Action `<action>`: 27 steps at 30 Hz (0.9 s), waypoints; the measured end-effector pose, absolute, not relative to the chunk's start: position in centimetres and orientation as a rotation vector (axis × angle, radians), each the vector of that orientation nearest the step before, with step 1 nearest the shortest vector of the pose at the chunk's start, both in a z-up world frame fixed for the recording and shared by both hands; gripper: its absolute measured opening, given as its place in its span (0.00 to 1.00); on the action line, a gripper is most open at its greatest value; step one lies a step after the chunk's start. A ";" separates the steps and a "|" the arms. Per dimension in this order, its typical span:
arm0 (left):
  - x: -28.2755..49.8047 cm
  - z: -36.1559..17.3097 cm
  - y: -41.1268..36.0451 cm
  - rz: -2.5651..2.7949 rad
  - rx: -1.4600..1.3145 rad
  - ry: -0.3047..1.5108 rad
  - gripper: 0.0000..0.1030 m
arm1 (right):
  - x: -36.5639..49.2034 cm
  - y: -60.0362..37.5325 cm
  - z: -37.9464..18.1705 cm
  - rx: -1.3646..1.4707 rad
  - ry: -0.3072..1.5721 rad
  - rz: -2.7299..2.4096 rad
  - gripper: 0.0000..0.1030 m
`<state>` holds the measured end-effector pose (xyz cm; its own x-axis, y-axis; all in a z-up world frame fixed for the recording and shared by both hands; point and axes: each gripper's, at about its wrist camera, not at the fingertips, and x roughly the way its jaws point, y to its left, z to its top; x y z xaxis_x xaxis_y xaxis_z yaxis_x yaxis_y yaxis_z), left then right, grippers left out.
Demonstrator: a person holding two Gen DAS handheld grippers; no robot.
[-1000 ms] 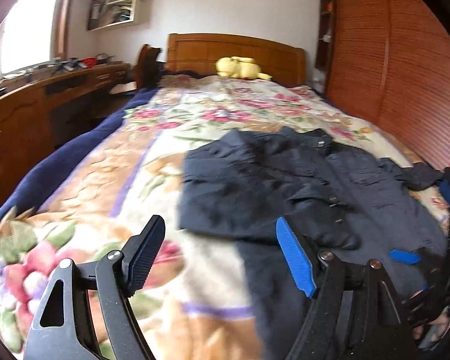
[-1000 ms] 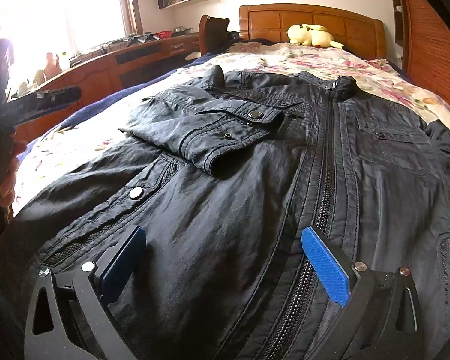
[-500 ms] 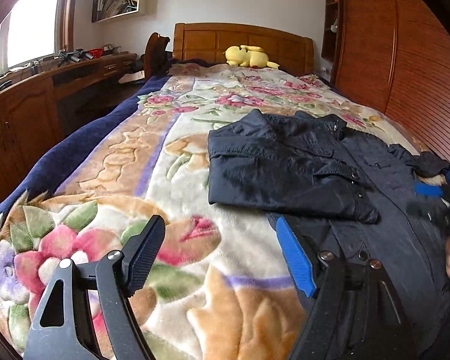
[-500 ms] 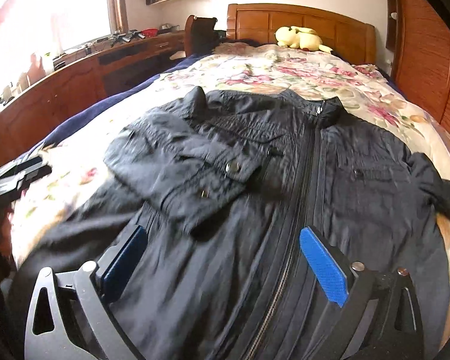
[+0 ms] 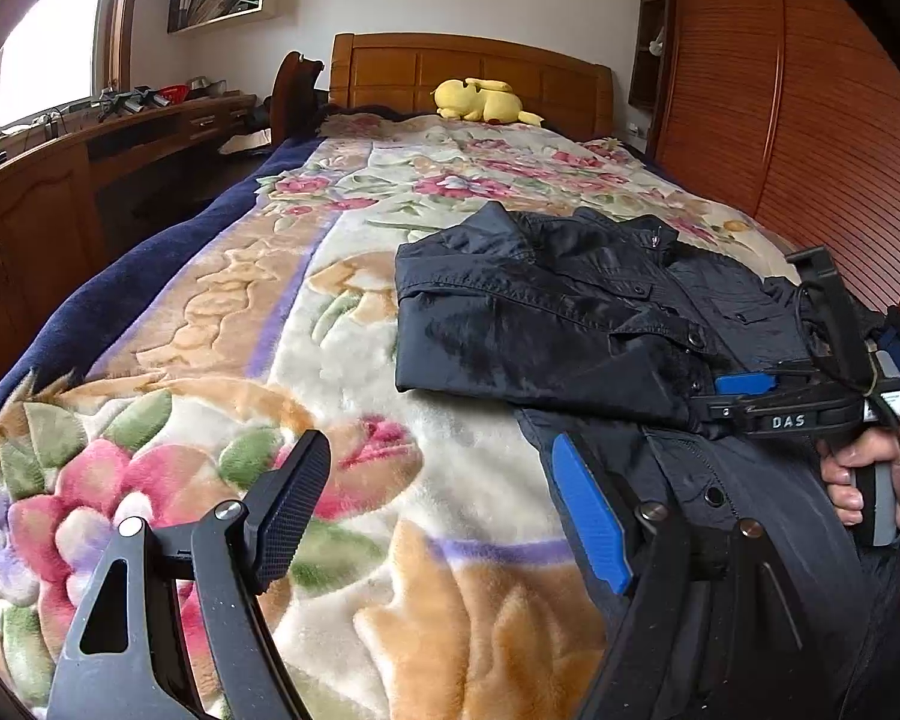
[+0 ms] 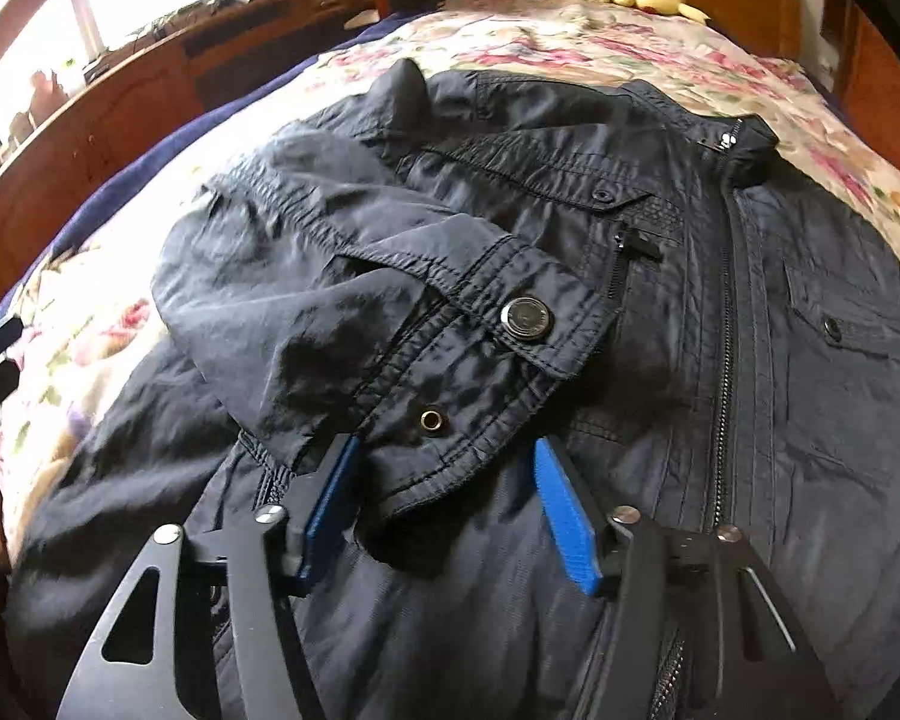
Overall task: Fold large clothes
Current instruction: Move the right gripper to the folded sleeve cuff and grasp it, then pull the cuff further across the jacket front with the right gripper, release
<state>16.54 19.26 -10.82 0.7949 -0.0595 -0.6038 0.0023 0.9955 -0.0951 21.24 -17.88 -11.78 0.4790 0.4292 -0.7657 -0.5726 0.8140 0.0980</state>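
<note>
The right gripper [image 6: 444, 504] was low over the dark navy zip-up jacket [image 6: 660, 312]. Its blue jaws stood part open on each side of the folded sleeve cuff [image 6: 462, 438], not pinching it yet. I think this was the sleeve-folding step. Next the jaws would need to close on the cuff.

The left gripper [image 5: 438, 516] was wide open, holding nothing, over the fluffy flowered blanket [image 5: 222, 324]. The jacket lay just beside it. Far back sat a yellow plush toy [image 5: 480, 101].
</note>
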 end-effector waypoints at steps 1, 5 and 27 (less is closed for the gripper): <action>16.5 -10.8 19.3 -0.034 -0.092 0.650 0.75 | 21.4 -17.5 -11.8 -0.198 0.867 0.621 0.42; 16.6 -10.8 19.2 -0.035 -0.092 0.651 0.75 | 20.9 -17.3 -11.6 -0.272 0.830 0.611 0.11; 17.6 -9.3 16.2 -0.095 -0.100 0.610 0.75 | 14.1 -33.9 -4.5 -0.234 0.557 0.344 0.07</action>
